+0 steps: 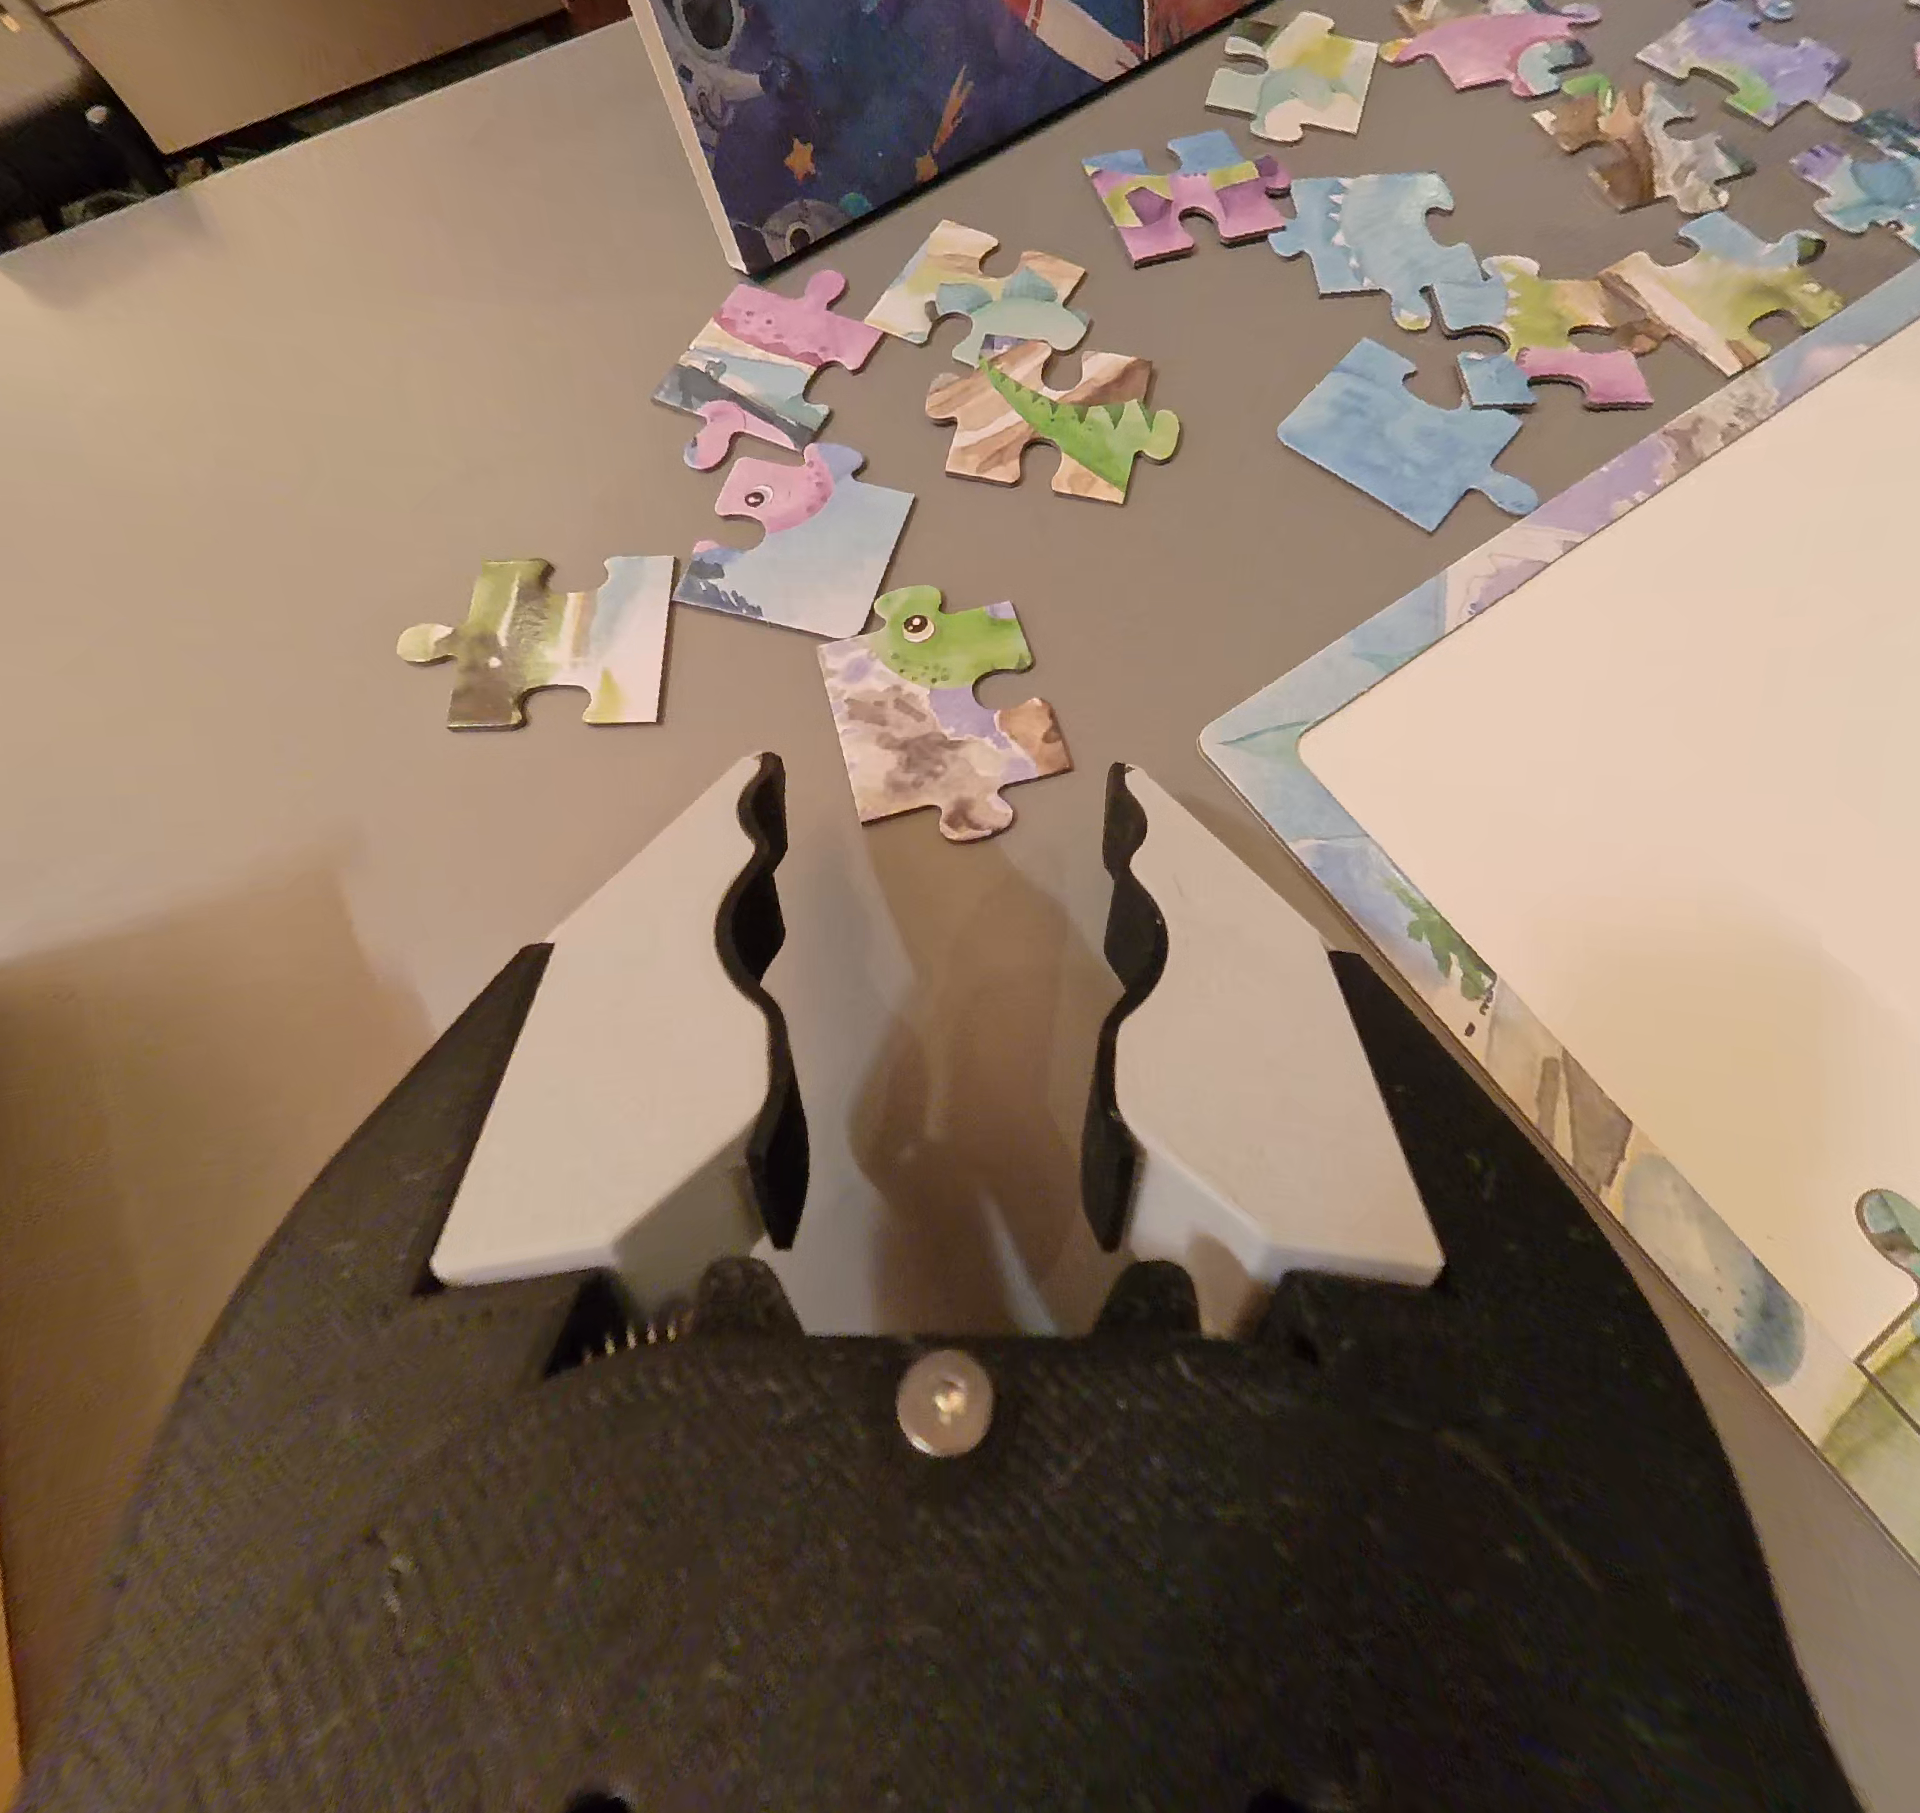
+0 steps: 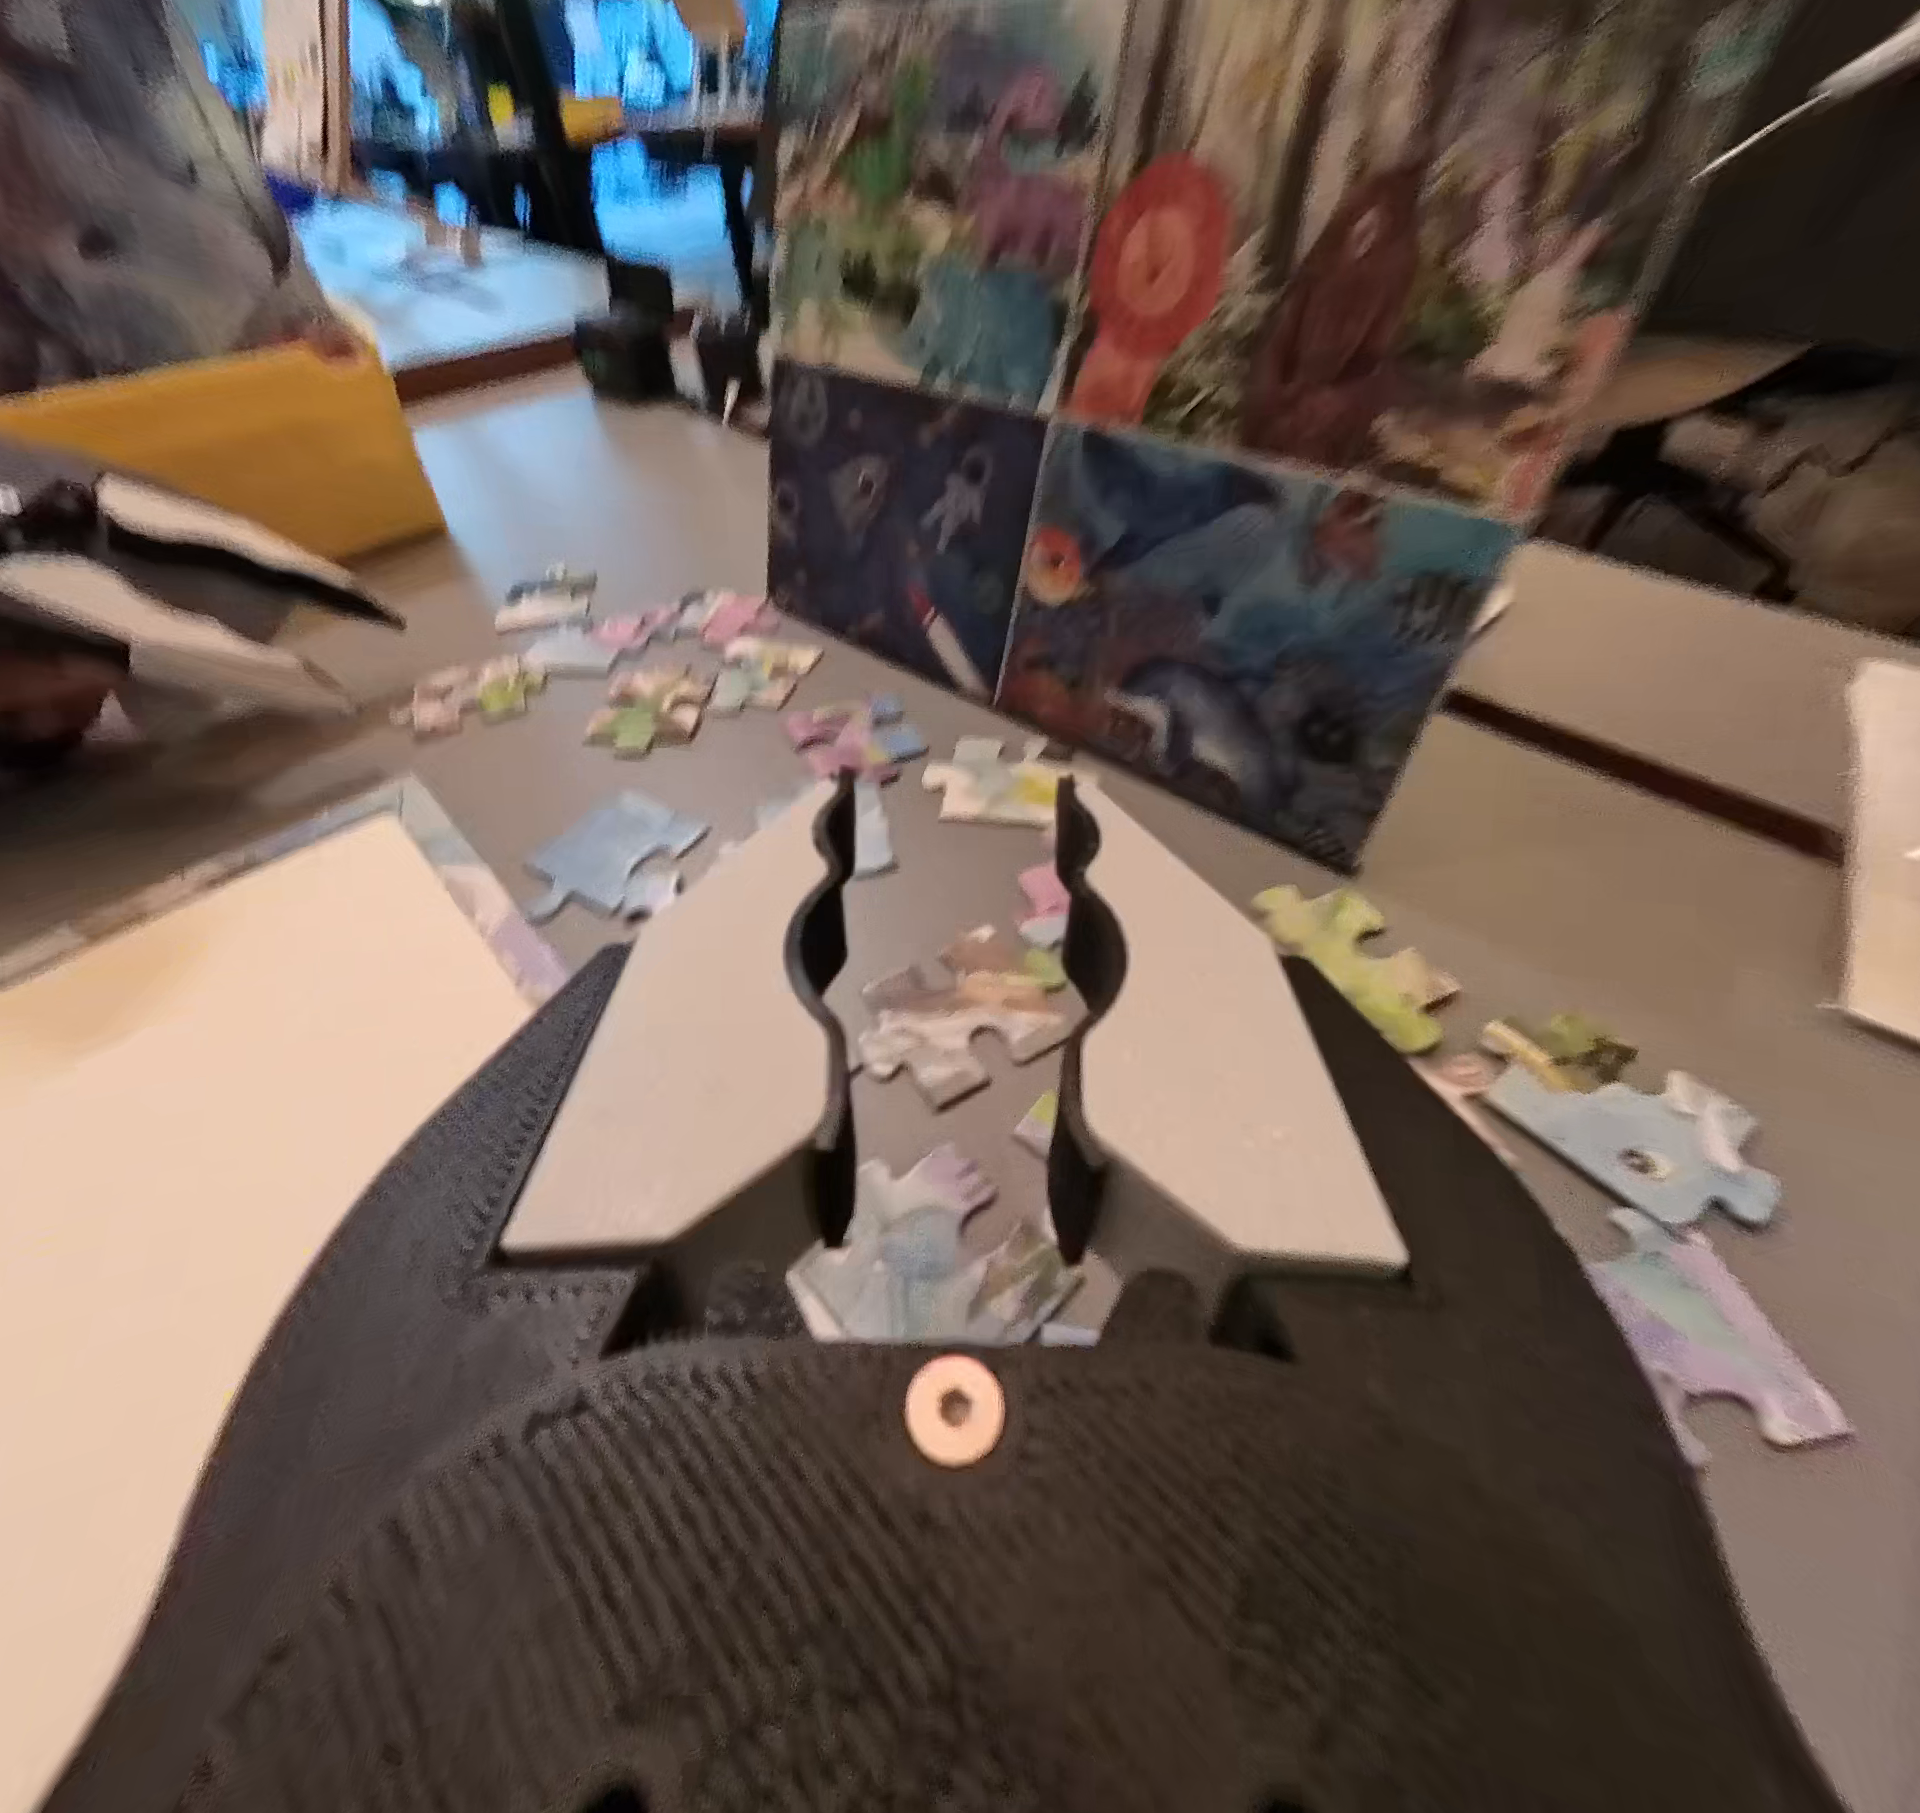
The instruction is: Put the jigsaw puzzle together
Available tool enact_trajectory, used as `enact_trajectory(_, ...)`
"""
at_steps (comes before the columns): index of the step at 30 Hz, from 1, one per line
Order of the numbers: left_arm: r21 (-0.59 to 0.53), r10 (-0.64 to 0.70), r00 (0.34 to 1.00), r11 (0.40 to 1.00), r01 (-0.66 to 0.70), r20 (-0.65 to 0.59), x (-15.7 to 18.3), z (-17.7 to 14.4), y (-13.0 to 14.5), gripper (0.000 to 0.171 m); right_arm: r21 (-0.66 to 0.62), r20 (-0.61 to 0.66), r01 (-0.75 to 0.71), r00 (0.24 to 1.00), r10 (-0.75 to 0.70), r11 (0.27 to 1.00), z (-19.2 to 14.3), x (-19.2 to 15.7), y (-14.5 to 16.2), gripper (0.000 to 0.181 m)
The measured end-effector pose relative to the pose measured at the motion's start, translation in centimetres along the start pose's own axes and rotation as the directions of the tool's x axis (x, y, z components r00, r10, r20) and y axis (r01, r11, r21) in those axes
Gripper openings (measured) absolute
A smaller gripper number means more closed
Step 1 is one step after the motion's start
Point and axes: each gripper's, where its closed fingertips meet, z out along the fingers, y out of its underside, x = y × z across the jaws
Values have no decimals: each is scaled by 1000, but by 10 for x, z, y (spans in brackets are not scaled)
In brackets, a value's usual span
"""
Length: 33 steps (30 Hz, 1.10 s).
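A: Where do the puzzle pieces lie?

B: Loose, face up, scattered over the grey table (image 1: 312,392). Nearest the left gripper (image 1: 945,776) is the green-dinosaur piece (image 1: 935,709), just ahead of its tips and a little toward the right finger. Its fingers stand wide apart with nothing between them.

A: And the frame the pieces go into?

B: The puzzle tray (image 1: 1621,724) sits to the right of that gripper, one corner pointing at it. Its pale inside is almost all bare; one fitted piece (image 1: 1893,1244) shows at the picture's right edge.

A: Any open room?

B: Bare table to the left of the gripper and between it and the tray's corner. Beyond the green piece come a pink-dinosaur piece (image 1: 805,542) and a green-and-grey piece (image 1: 540,641), close together.

A: What stands in the way?

B: The picture box (image 1: 883,49) stands upright at the back, with pieces right up near its foot.

A: The right gripper (image 2: 956,792)?

B: Fingers apart, empty, hovering over several pieces (image 2: 966,1015). That view is blurred, so I can't say how near the table it is. The box (image 2: 1195,516) stands ahead, the tray (image 2: 208,1036) to its left.
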Motion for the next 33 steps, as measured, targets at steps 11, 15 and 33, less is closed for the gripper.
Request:
enact_trajectory(11, -5, -13, 1000, 1000, 13, -25, 1, 1, 0, 60, -374, 294, 385, 912, -285, 844, 121, -87, 34, 43)
enact_trajectory(15, 10, 13, 999, 1000, -13, -32, 5, -1, -2, 59, -438, 359, 427, 890, -281, 791, 170, -85, 45, 43)
enact_trajectory(33, 19, 50, 996, 999, -49, -77, 20, -2, -2, 60, -477, 455, 326, 886, -88, 816, 190, -89, 61, 0)
